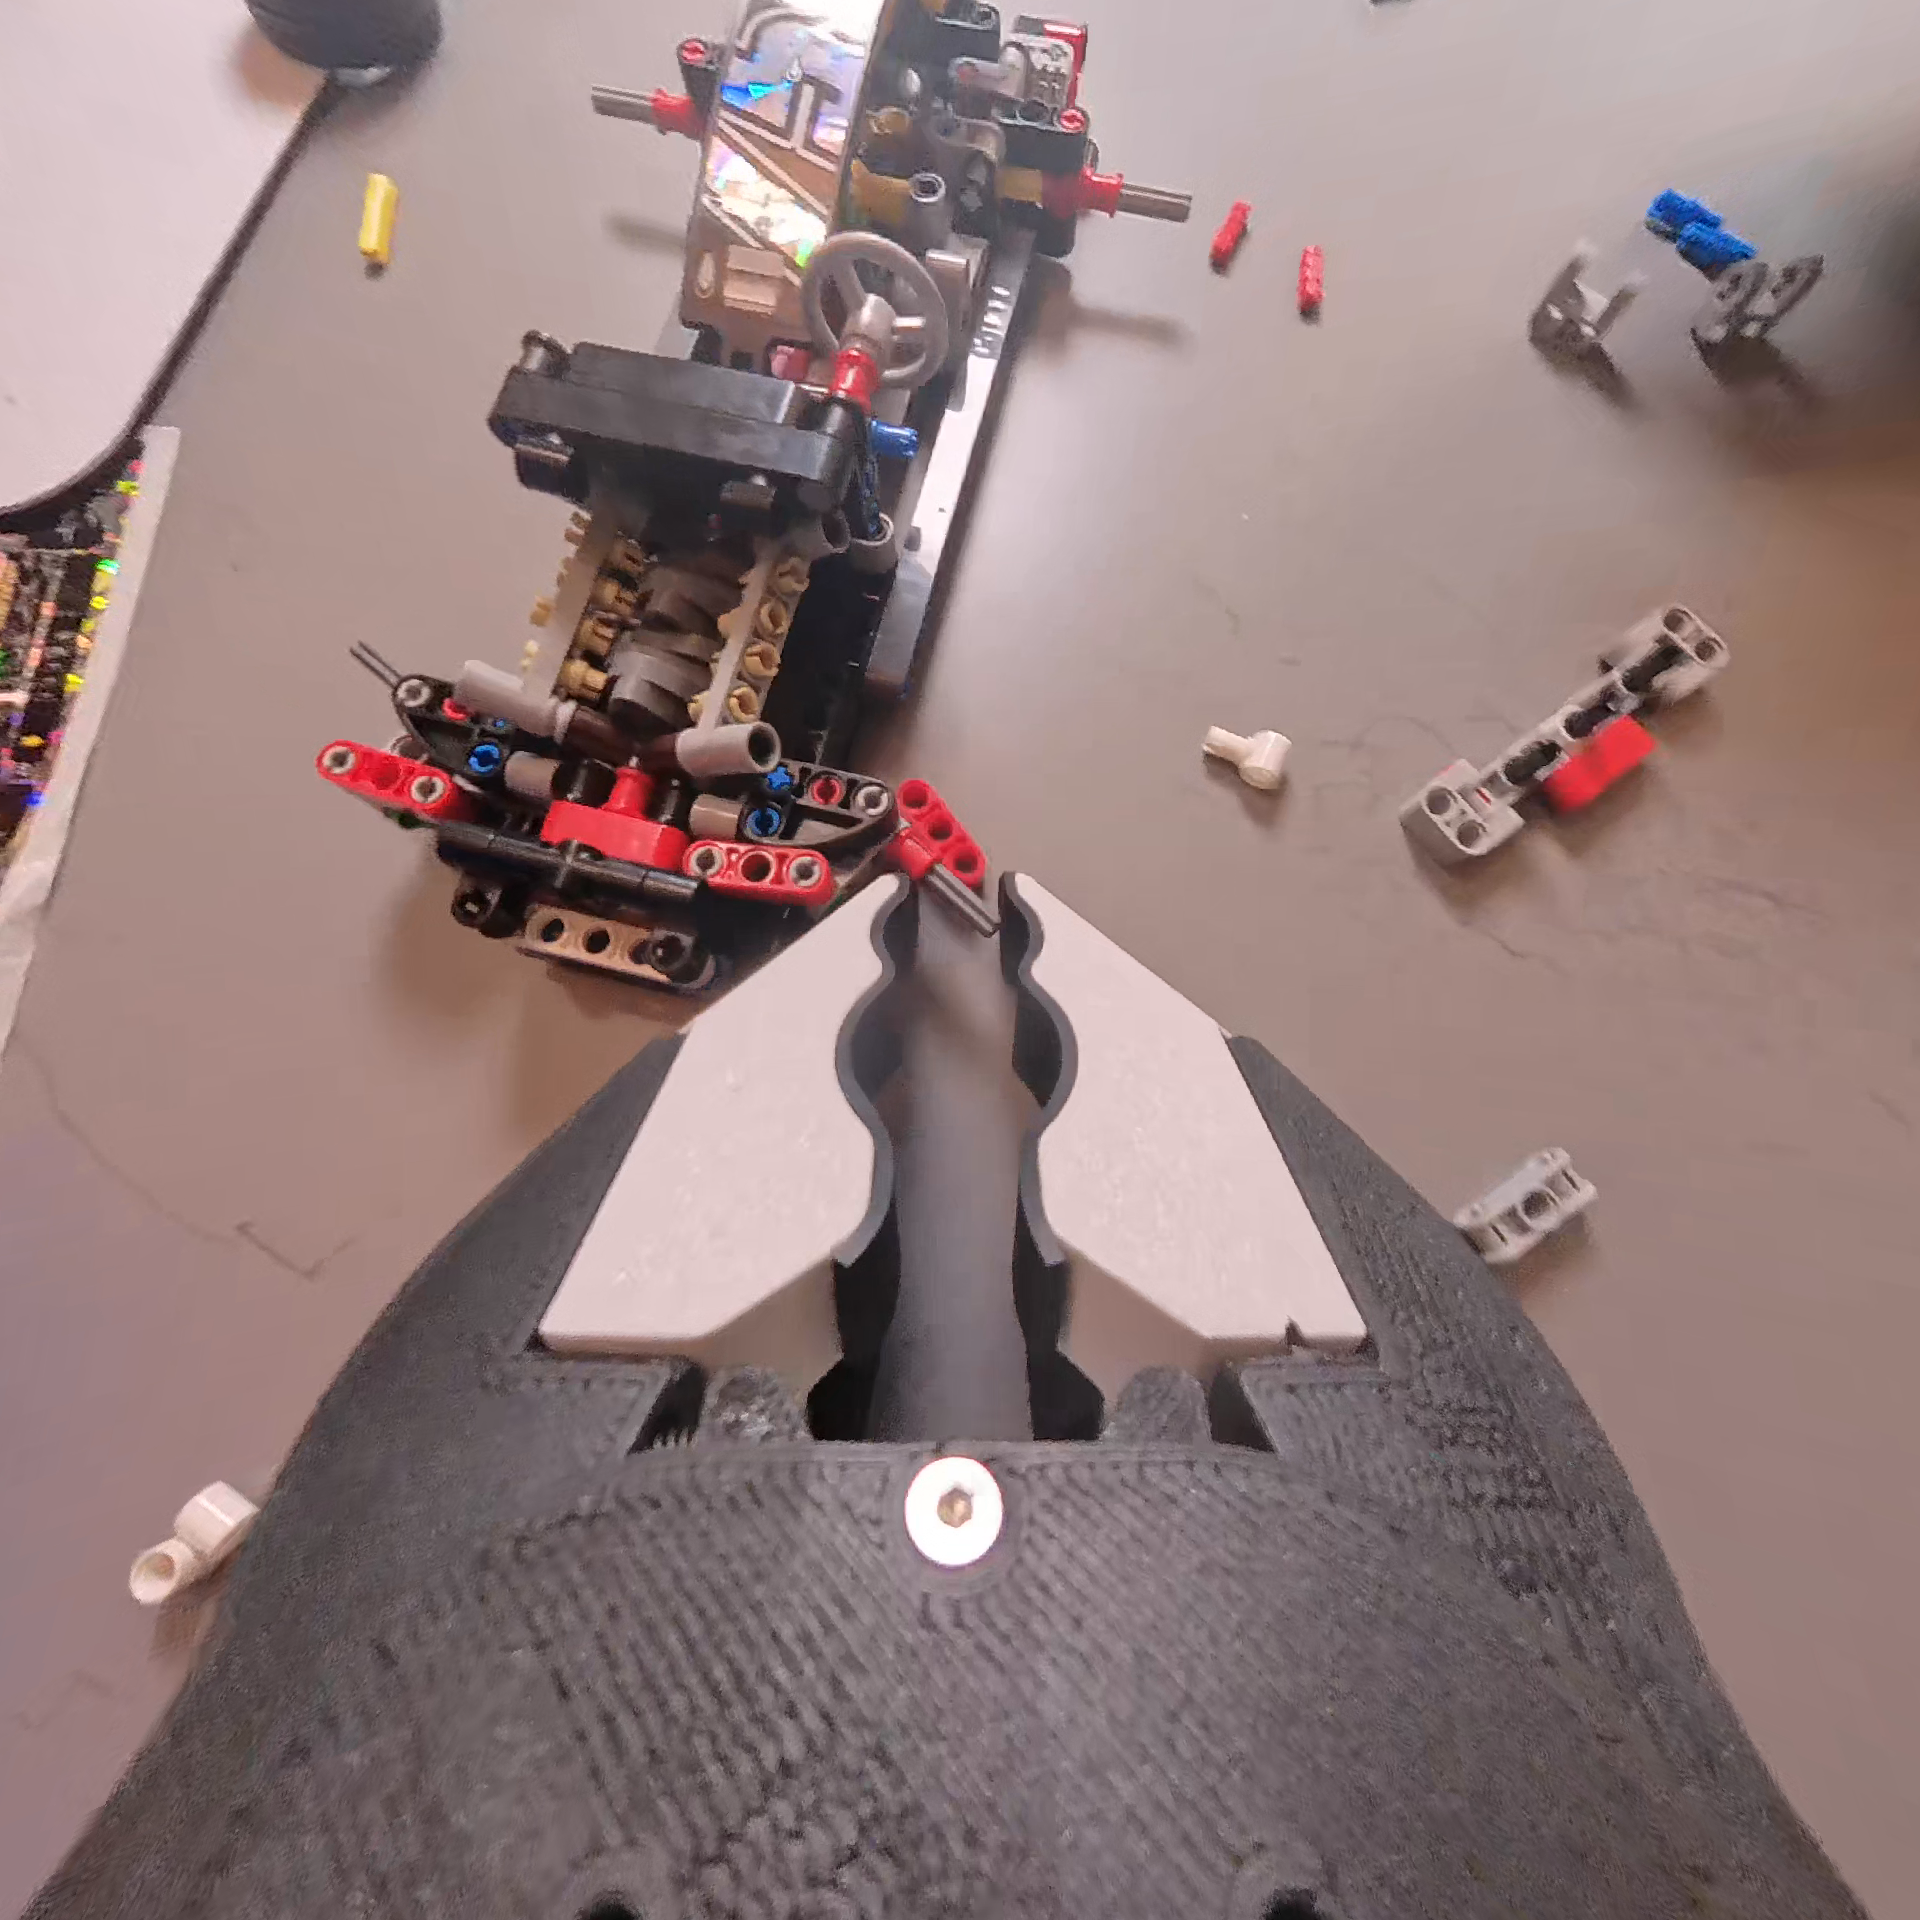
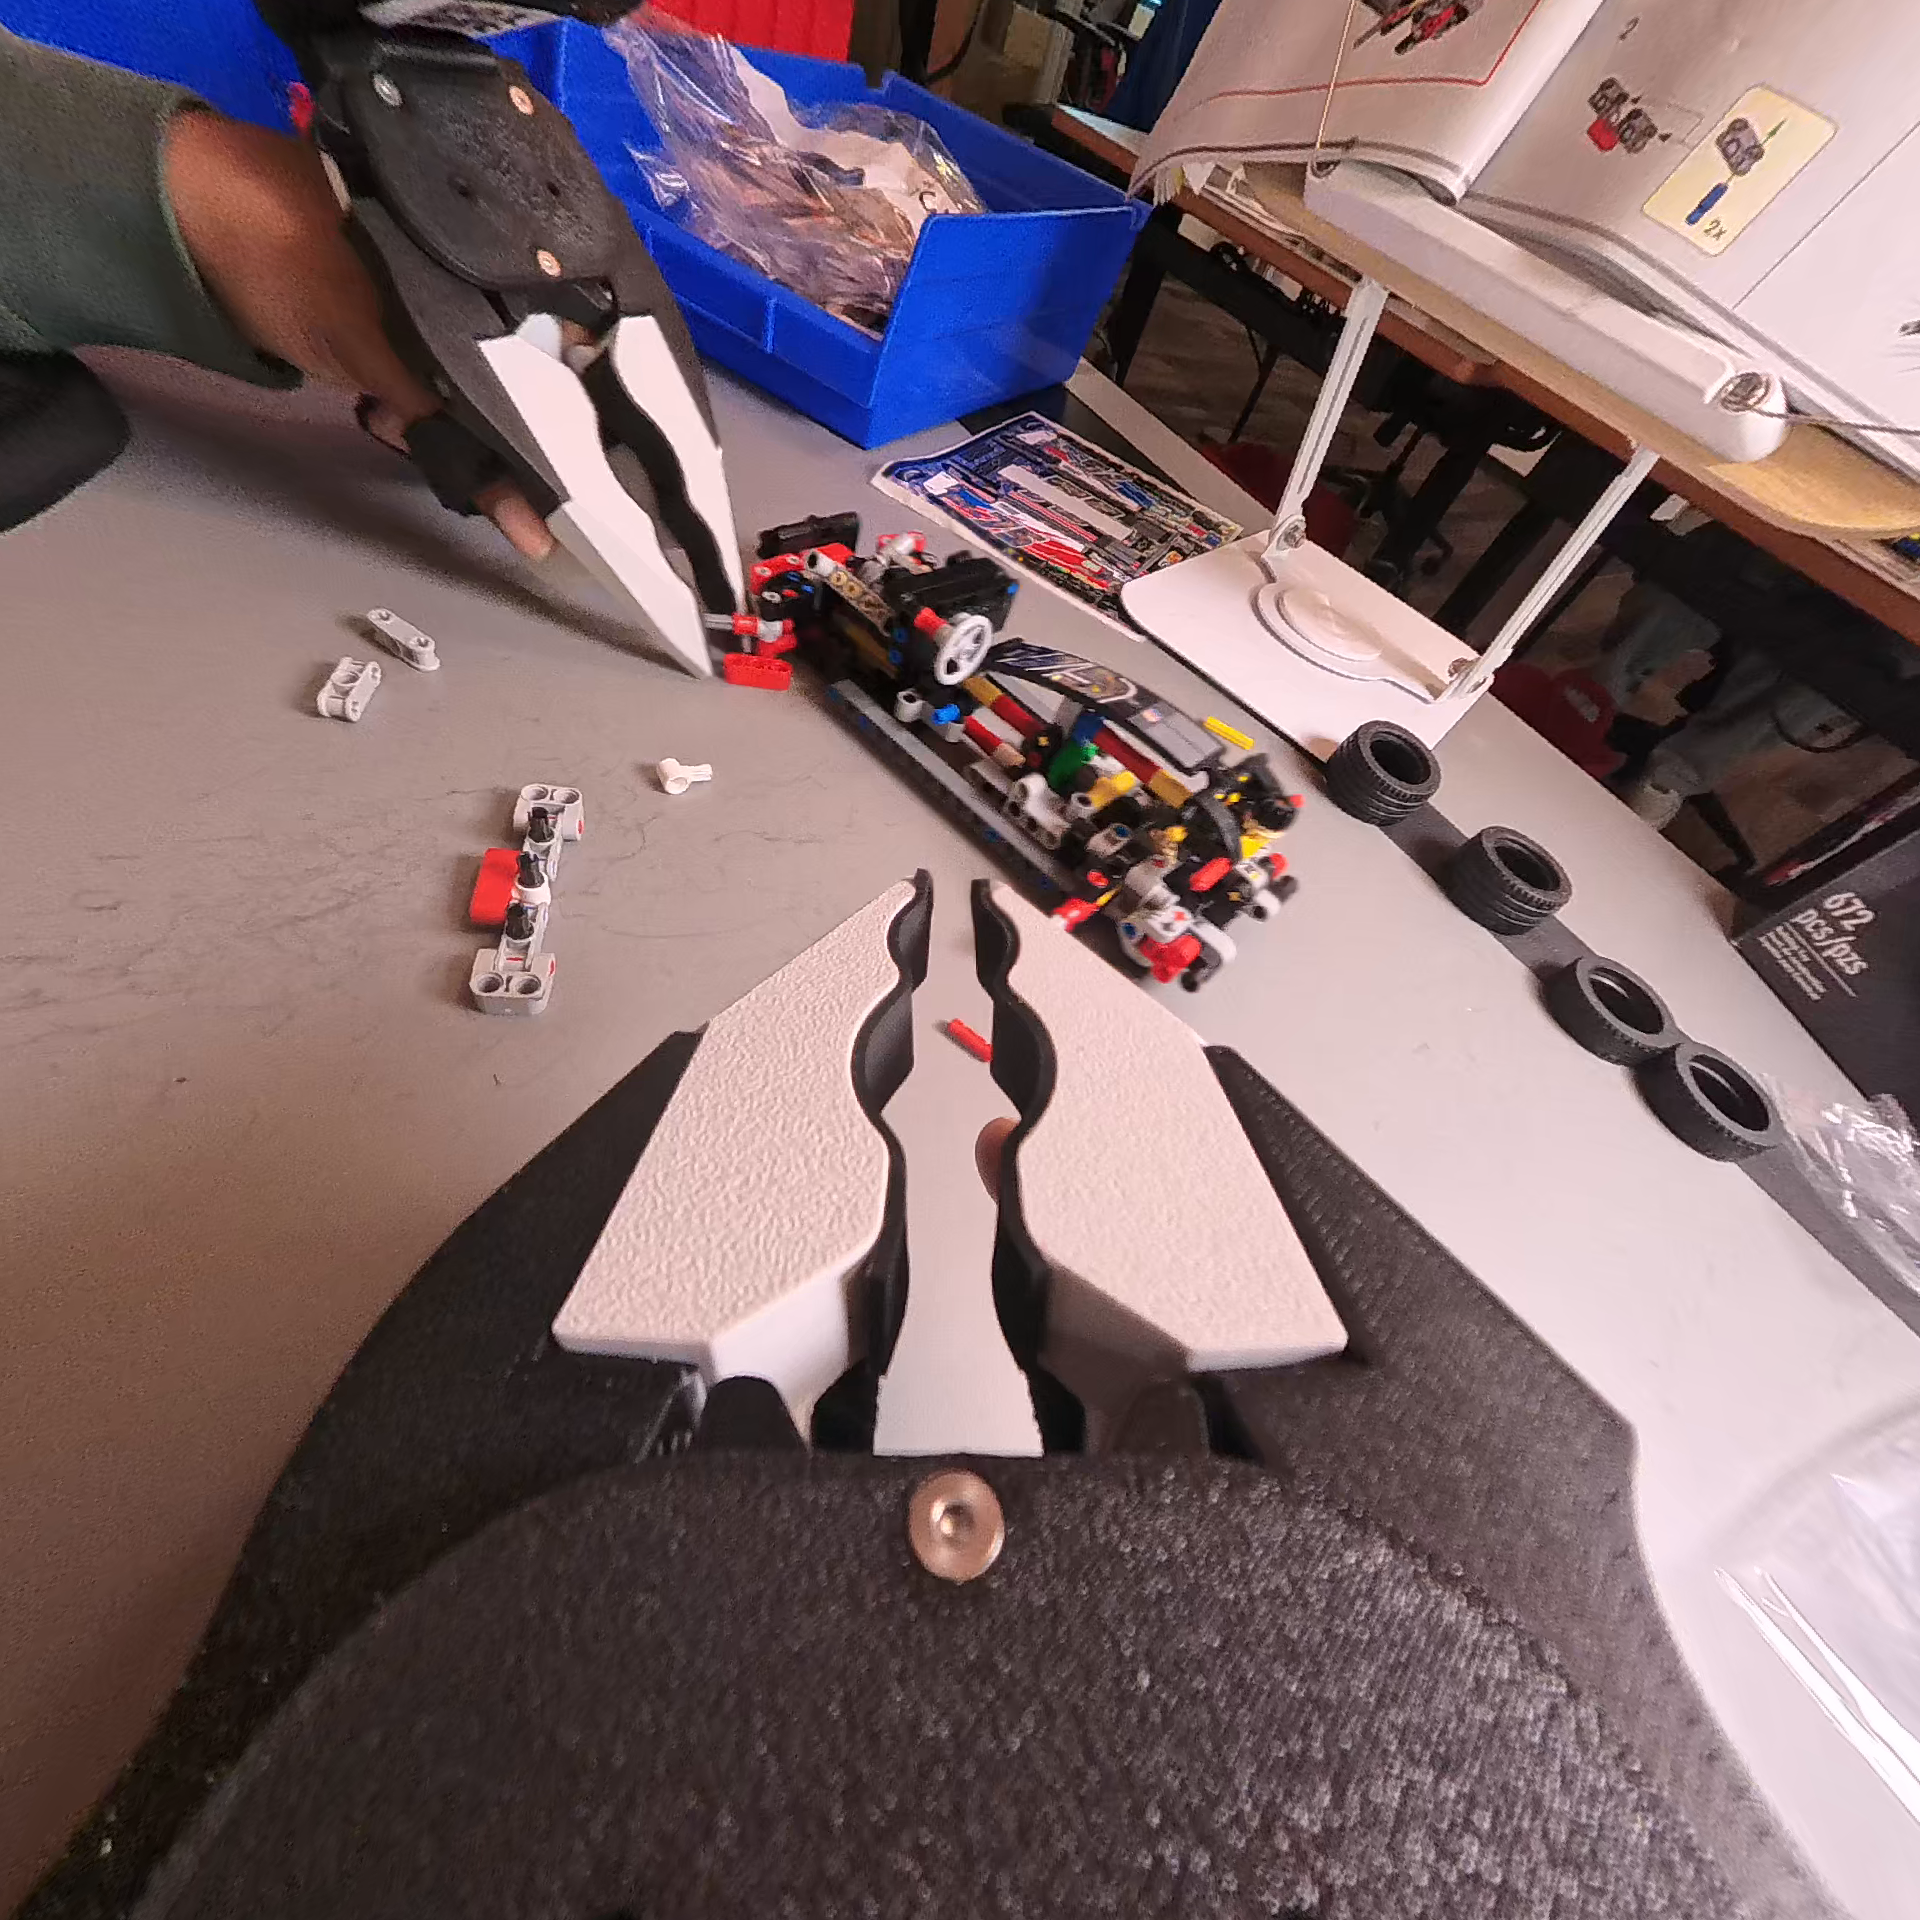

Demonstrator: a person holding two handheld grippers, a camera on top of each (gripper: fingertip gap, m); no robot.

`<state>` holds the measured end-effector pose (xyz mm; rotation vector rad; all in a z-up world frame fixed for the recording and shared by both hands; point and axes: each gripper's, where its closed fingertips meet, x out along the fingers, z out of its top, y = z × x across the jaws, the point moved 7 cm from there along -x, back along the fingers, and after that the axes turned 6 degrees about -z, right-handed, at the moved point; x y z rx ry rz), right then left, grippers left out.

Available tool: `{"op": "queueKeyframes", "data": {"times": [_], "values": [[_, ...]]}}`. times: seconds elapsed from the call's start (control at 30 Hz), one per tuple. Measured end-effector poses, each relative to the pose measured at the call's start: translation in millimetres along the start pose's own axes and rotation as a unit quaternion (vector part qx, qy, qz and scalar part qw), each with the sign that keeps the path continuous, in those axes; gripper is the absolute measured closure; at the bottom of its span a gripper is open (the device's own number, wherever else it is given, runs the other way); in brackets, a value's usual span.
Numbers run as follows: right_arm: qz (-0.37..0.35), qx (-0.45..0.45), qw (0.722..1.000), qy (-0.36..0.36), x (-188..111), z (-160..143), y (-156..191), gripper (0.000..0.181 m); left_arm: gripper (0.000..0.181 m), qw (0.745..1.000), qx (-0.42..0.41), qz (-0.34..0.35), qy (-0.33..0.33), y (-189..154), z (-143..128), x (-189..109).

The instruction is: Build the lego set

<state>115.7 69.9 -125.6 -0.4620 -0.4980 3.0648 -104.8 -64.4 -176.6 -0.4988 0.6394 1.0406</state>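
Between my left gripper's [image 1: 948, 902] tips sits a thin dark axle [image 1: 961, 902], its long axis running forward and to the left from the jaws into a small red beam [image 1: 940, 831]. The jaws look closed onto that axle, though the pads are narrowly apart and I can't confirm firm contact. Just ahead and left of them stands the car chassis [image 1: 717, 582], nose toward me, its length running away from the jaws. I judge the coming move turns on pushing along that axle line into the chassis corner.

My right gripper [image 2: 951, 894] hangs slackened, nothing between its tips; a red pin [image 2: 968, 1039] lies on the table [image 2: 260, 1091] under the gap. From there the chassis lies ahead and right, so the left gripper is much nearer the joint.
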Motion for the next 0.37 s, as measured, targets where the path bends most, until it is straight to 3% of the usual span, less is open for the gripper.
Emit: {"op": "queueKeyframes", "data": {"times": [0.03, 0.2, 0.37], "values": [[-0.002, -0.002, 1.0, -0.001, -1.0, 0.3, -0.7, 0.175, 0.168, 1.0, -0.001, -0.006, 0.005, -2.2, -3.1, -3.6], [0.004, 0.003, 1.0, -0.005, -1.0, 1.4, 0.1, 0.175, 0.168, 1.0, -0.025, -0.005, -0.008, -1.7, -10.2, -9.6], [0.002, -0.006, 1.0, 0.001, 0.9, 0.1, 3.9, 0.175, 0.168, 0.997, -0.037, 0.063, -0.017, 9.5, -1.9, -2.1]]}}
